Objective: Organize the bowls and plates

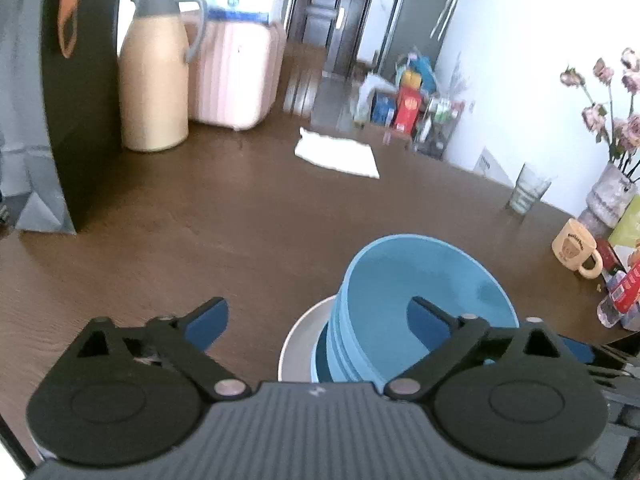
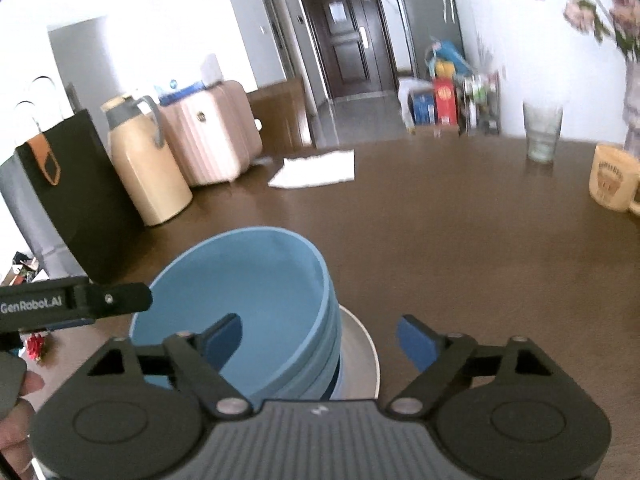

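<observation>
Left wrist view: bowls nested on the plate, both grippers spread

Blue bowls (image 1: 420,304) sit stacked on a pale plate (image 1: 304,336) on the wooden table (image 1: 240,220). The left gripper (image 1: 318,320) and right gripper (image 2: 320,340) both straddle the stack's rim, fingers wide apart, gripping nothing. A careless nudge could topple the tall stack.

- Stack of blue bowls (image 1: 416,312): several nested, matte light blue, upright with the top bowl open and empty; the stack leans slightly.
- White plate (image 1: 298,340): round, pale, lying flat on the dark wooden tabletop, directly under the bowl stack, its rim showing beside it.
</observation>
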A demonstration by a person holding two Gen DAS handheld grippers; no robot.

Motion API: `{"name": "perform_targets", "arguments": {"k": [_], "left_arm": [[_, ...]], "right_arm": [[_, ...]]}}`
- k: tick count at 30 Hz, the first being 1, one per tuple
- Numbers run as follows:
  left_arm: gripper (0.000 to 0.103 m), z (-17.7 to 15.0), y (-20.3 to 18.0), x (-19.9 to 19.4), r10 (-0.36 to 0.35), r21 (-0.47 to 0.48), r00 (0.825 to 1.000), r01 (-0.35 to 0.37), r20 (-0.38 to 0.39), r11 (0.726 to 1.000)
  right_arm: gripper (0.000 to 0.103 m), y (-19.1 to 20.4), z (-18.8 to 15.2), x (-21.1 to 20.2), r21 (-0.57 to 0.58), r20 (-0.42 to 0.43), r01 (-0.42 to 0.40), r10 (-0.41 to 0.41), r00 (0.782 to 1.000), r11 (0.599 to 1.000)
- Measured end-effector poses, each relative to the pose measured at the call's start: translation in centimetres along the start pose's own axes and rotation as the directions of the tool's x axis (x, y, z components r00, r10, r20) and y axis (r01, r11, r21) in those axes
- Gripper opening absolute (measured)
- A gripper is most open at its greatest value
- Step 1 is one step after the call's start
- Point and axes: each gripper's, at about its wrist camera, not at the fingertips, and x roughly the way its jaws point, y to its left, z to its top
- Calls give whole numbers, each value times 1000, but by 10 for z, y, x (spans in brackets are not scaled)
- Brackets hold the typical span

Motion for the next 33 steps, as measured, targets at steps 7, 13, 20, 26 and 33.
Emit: {"name": "perform_targets", "arguments": {"k": [7,13,20,26,33], "left_arm": [[103,-26,3,-39,29,12,986,-32,162,999],[103,-55,5,-73,58,23,954,-68,293,997],[103,-95,6,-98,71,49,932,-94,355,994],[103,-135,8,-119,79,80,915,-120,395,990],[103,-167,12,-140,85,95,905,-136,418,986]], "right_arm": [[103,8,-21,-43,-75,160,26,-14,987,997],[103,10,-46,-76,-108,276,41,-9,961,993],[103,10,-84,-104,-121,318,58,-16,948,991],[103,19,-120,-122,-157,335,81,-24,942,984],[103,24,-149,-137,-173,324,94,-34,945,980]]}}
